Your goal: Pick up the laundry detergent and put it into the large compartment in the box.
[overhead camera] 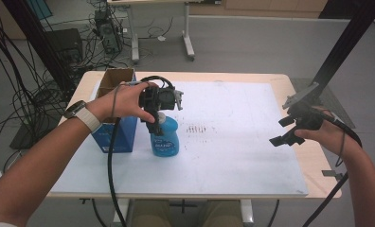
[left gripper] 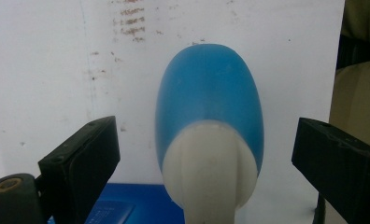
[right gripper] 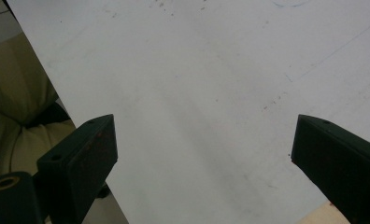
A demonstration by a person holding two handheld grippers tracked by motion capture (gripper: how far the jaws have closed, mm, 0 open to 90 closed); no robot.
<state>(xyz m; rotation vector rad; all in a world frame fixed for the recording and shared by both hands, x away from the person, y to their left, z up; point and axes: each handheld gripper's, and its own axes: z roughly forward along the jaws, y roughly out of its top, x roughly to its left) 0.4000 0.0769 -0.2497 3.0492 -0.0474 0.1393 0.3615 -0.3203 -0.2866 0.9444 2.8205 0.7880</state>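
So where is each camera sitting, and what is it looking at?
High view: sits above the person's side, looking forward and down on the table; both forearms come in, the left tool over the blue bottle beside the blue box, the right tool near the right edge.
Left gripper view: rides the left tool, looking down on the bottle's white cap; its jaws stand open either side.
Right gripper view: rides the right tool, facing the white mat; jaws open.
Shared: the high and left gripper views both show the bottle.
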